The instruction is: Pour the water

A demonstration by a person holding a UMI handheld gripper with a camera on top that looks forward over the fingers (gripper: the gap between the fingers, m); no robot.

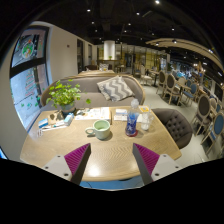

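A clear water bottle (132,118) with a blue label stands upright on the round wooden table (60,148), beyond my fingers and a little right of the middle. Left of it sits a pale green cup (101,127) on a saucer. My gripper (112,165) hovers over the table's near edge, open, with only bare wood between its two magenta pads (76,159). Both the bottle and the cup are well ahead of the fingertips.
A potted green plant (63,96) and some books or cards (52,121) lie on the table's left side. A small white object (145,122) sits right of the bottle. A dark chair (176,124) stands at the right, a sofa with a striped cushion (115,88) behind.
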